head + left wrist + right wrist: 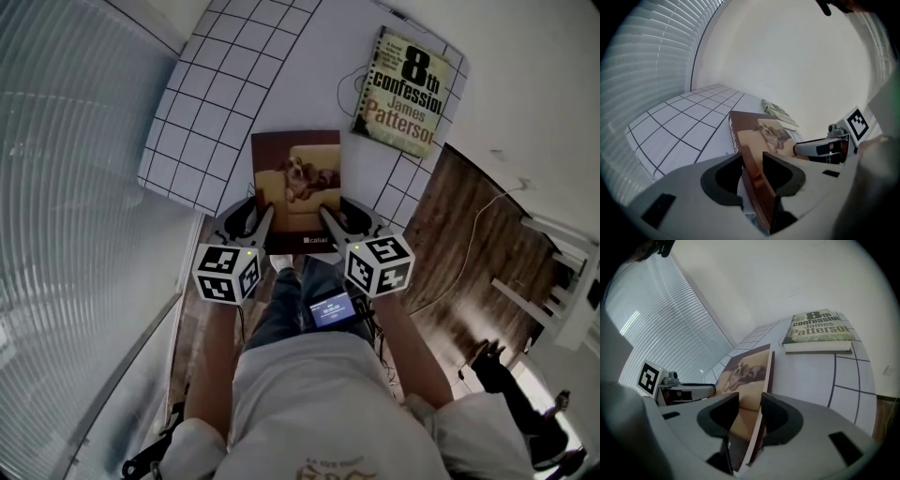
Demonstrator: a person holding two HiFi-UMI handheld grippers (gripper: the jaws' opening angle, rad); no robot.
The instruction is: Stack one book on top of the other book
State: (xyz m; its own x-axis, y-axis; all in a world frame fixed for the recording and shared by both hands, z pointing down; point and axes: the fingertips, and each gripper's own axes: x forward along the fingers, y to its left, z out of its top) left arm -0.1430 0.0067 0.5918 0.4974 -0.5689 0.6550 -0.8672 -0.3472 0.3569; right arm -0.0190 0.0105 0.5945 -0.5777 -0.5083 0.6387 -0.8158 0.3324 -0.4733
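**Near corners: one pinched, one straddled**

We held the left gripper (752, 158) at the near left corner of the brown book (295, 183), and its fingers pinched that corner, one on either face. The right gripper (750, 400) sat at the near right corner. Its fingers were spread around the edge, the outer one against the book, with a strip of cover showing before the inner one. The book reached away from both sets of fingers across the gridded table (192, 112). The second book (405, 94) lay flat well beyond the right fingers, apart from the first.
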